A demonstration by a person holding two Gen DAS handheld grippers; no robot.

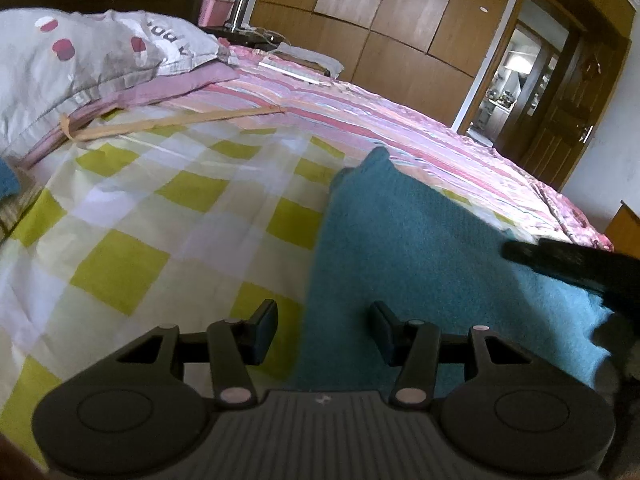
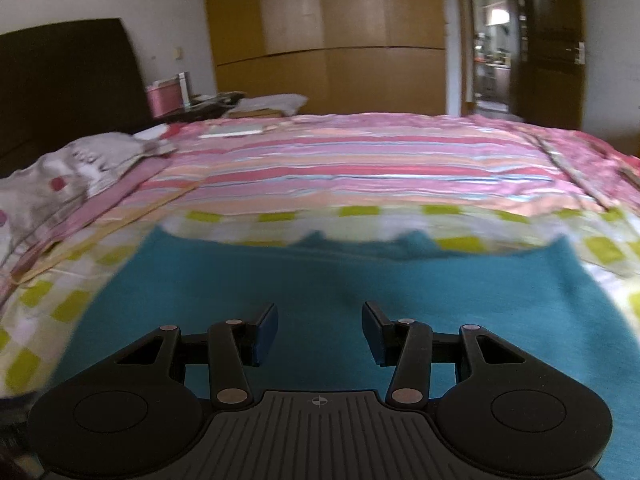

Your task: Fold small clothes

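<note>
A teal knitted garment [image 1: 404,248] lies flat on a yellow-green checked sheet [image 1: 152,208] on the bed. My left gripper [image 1: 323,332] is open and empty, low over the garment's left edge, its left finger over the sheet and its right finger over the teal cloth. In the right wrist view the same garment [image 2: 320,280] fills the foreground. My right gripper [image 2: 320,330] is open and empty just above its middle. The right gripper's black body also shows in the left wrist view [image 1: 576,260] over the garment's right side.
A pink striped quilt [image 2: 360,168] covers the far half of the bed. A grey pillow with red dots [image 1: 88,52] lies at the head end, left. A book [image 1: 292,70] lies on the quilt. A wooden wardrobe [image 2: 328,40] and an open doorway [image 2: 490,40] stand behind.
</note>
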